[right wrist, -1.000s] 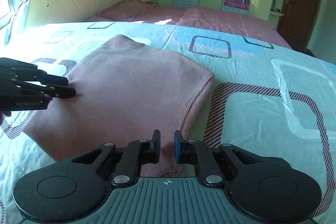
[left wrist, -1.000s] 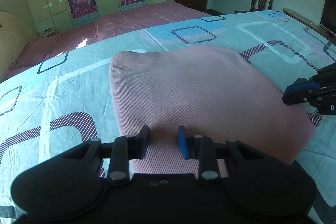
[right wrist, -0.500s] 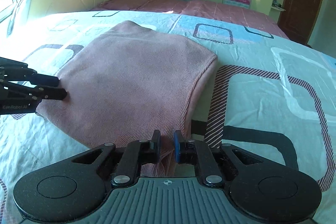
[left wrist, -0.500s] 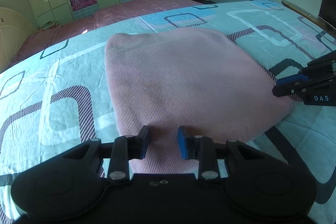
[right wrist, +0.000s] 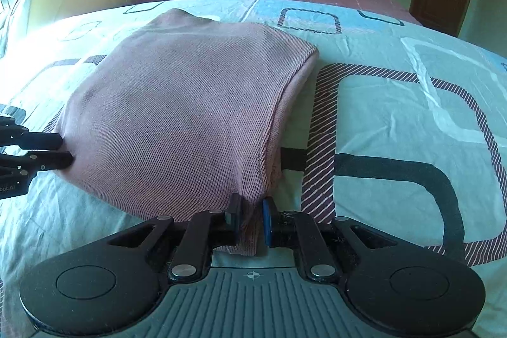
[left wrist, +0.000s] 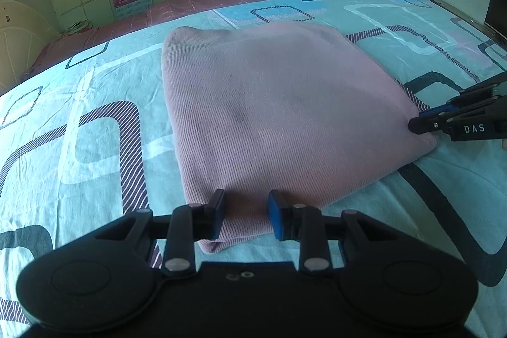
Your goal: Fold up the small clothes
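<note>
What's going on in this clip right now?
A person is folding a pink garment on a bed with a patterned sheet, a handheld gripper in each hand. The left gripper and the right gripper each pinch a near corner of it. The garment lies folded into a rough square, flat on the sheet.

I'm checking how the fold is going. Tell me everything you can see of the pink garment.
The pink garment is a dusty-pink, finely ribbed knit, folded into a thick, roughly square pad with layered edges showing on one side. It lies flat on the patterned bedsheet. The left tongs grip one near corner, the fabric bunched between them; the right tongs are shut on the other near corner. Nothing else touches it.
</note>
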Available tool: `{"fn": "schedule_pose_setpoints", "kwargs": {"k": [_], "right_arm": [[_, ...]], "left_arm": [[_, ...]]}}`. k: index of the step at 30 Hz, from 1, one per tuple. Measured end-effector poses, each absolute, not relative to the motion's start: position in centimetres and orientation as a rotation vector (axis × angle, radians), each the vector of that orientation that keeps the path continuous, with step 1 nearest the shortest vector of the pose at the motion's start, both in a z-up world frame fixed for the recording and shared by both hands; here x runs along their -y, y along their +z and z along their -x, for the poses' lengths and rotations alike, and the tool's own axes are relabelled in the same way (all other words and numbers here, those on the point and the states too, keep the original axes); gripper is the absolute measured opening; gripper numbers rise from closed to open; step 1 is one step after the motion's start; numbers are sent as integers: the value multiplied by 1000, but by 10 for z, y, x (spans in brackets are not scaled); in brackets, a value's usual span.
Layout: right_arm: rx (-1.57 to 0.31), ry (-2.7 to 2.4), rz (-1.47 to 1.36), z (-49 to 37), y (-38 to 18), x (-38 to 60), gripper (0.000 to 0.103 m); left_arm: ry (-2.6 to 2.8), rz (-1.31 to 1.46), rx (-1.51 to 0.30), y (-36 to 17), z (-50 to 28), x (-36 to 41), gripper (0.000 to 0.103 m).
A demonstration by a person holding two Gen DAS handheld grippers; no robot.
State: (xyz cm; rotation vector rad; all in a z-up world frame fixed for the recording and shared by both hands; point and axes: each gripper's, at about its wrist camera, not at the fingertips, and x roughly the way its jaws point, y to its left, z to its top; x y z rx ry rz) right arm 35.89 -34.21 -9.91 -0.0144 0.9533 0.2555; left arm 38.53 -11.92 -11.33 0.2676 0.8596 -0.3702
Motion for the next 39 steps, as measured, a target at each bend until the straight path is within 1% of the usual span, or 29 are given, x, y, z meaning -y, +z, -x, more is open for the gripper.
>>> {"fn": "schedule_pose_setpoints", "kwargs": {"k": [12,15,16,17,18,19,20,21,22,23,24,25,28,30,31,32,34,37,39], "right_arm": [[-960,260,5,-360,-99,343,11],[-960,265,-8,-360,-96,346,11],[-941,266,-26,-358,-90,348,11],[-910,268,-46,-355,-84,352,11],[-878,263,-72,-353,-78,356,11],[-851,246,-102,-352,-74,362,12],[-842,223,-128,-354,-72,368,12],[-843,199,-159,-359,-72,375,12],[-847,172,-192,-364,-73,382,15],[-851,144,-228,-371,-74,390,20],[-842,138,-251,-375,-74,394,37],[-831,142,-269,-380,-74,397,41],[-853,169,-355,-398,-81,404,41],[-873,172,-408,-408,-87,409,42],[-885,177,-444,-413,-91,413,42],[-892,184,-473,-416,-94,416,43],[-889,207,-523,-418,-99,421,67],[-915,296,-601,-423,-108,429,68],[-937,351,-624,-427,-115,429,68]], "left_arm": [[-359,-283,-866,-109,-381,119,30],[-349,-281,-861,-103,-378,116,32],[-345,-260,-836,-96,-375,111,35],[-343,-238,-805,-89,-373,105,46],[-328,-228,-774,-83,-373,101,60],[-298,-224,-734,-77,-374,96,95],[-281,-221,-701,-75,-376,92,99],[-276,-220,-683,-73,-382,90,96],[-286,-220,-711,-73,-394,89,91],[-291,-216,-725,-73,-402,88,82],[-296,-203,-732,-75,-411,88,78],[-305,-179,-744,-77,-422,88,76],[-311,-116,-796,-85,-448,89,77],[-318,-78,-828,-91,-460,88,82],[-323,-56,-846,-95,-465,86,87],[-329,-44,-861,-98,-468,85,90],[-341,-23,-883,-104,-472,84,93],[-348,24,-906,-109,-478,80,98],[-358,82,-929,-113,-483,74,97]]}}
